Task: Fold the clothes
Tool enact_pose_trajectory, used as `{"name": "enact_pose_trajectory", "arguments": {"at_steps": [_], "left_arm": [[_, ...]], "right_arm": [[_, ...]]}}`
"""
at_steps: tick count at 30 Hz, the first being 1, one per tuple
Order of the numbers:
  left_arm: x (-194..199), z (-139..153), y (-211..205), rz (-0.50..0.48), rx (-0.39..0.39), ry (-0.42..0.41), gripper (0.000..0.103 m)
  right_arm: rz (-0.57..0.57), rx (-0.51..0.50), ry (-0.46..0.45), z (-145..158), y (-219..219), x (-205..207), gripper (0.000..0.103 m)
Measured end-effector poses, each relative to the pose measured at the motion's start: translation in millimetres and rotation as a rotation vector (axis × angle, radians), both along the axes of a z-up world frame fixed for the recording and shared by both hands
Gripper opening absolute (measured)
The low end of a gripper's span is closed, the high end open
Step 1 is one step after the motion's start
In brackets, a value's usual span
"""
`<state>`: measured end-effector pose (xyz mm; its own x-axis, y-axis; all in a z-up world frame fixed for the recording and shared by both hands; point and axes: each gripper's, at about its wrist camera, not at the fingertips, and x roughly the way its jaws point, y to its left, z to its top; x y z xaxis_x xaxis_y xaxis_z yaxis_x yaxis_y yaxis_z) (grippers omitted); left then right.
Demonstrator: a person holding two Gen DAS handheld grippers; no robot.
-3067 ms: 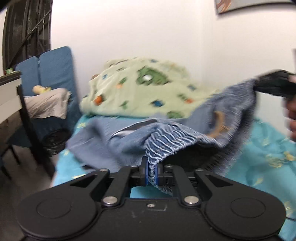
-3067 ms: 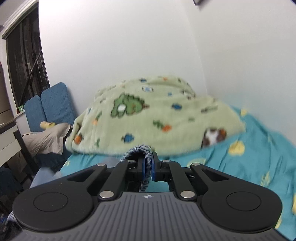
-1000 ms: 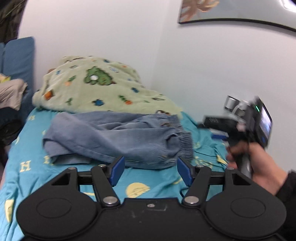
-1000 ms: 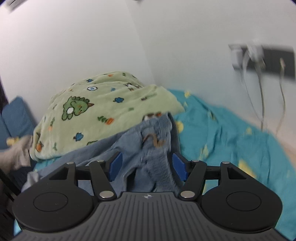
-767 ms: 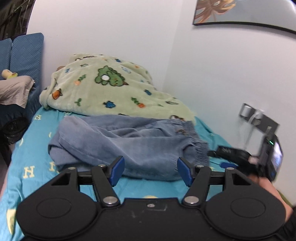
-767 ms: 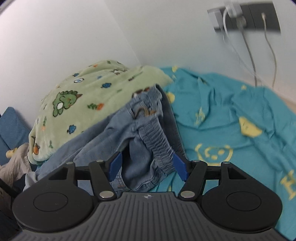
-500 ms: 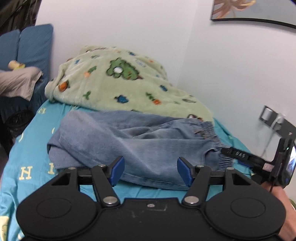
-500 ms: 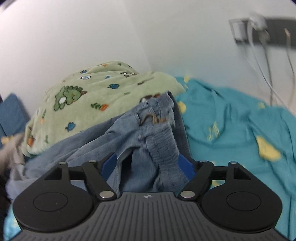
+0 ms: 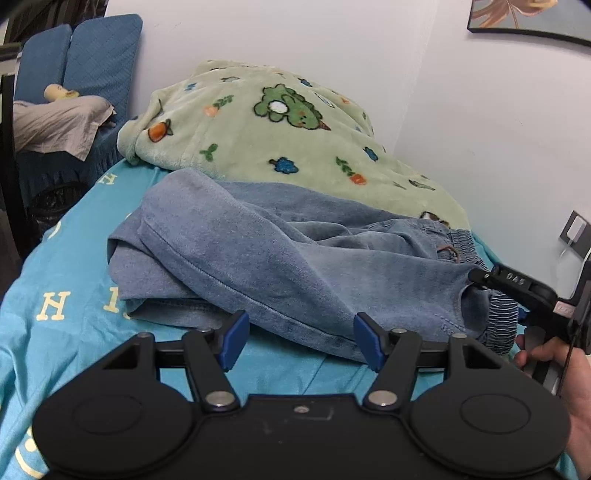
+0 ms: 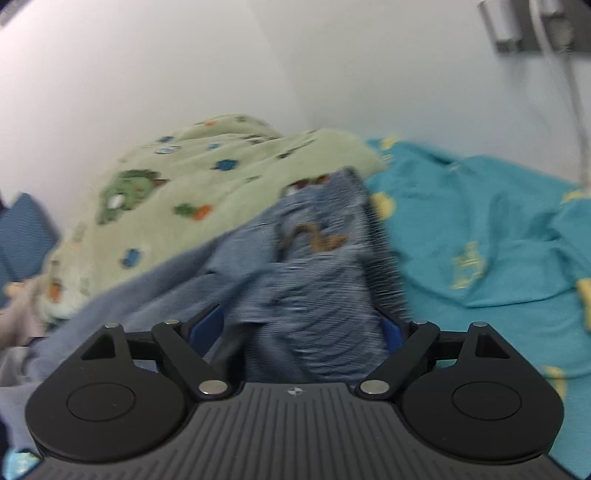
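Observation:
A pair of blue denim trousers lies folded lengthwise across the turquoise bed sheet, elastic waistband at the right. My left gripper is open just in front of the trousers' near edge, nothing between its blue pads. In the right wrist view the waistband with its brown drawstring lies between the spread fingers of my right gripper; its jaws are opening and the pads do not press the cloth. The right gripper also shows in the left wrist view as a black tool at the waistband, held by a hand.
A green dinosaur-print blanket is heaped behind the trousers against the white wall. Blue cushions and grey cloth lie beyond the bed's left edge. A wall socket with cables is at the right. Bare sheet lies right of the waistband.
Both grippers let go of the trousers, which now lie on the bed. Both moved down and closer to them. The right gripper's jaws have spread wider around the waistband.

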<state>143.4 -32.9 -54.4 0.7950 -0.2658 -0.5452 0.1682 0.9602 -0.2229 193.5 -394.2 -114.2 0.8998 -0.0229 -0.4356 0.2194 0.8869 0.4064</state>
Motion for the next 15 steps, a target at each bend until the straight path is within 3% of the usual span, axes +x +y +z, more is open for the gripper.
{"name": "enact_pose_trajectory", "arguments": {"at_steps": [5, 7, 8, 11, 15], "left_arm": [[6.4, -4.7, 4.8, 0.044, 0.003, 0.011, 0.056], [8.6, -6.0, 9.4, 0.065, -0.010, 0.032, 0.054], [7.7, -5.5, 11.1, 0.075, -0.008, 0.030, 0.051], [2.8, 0.9, 16.7, 0.083, -0.024, 0.005, 0.049], [1.7, 8.8, 30.9, 0.100, -0.132, -0.003, 0.049]], "right_arm": [[0.009, 0.005, 0.030, -1.3, 4.4, -3.4, 0.049], [0.026, 0.000, 0.047, -0.2, 5.6, -6.2, 0.022], [0.024, -0.006, 0.055, 1.3, 6.4, -8.9, 0.014], [0.001, 0.011, 0.059, 9.3, 2.5, -24.0, 0.013], [0.003, -0.037, 0.035, 30.6, 5.7, -48.9, 0.012]]}}
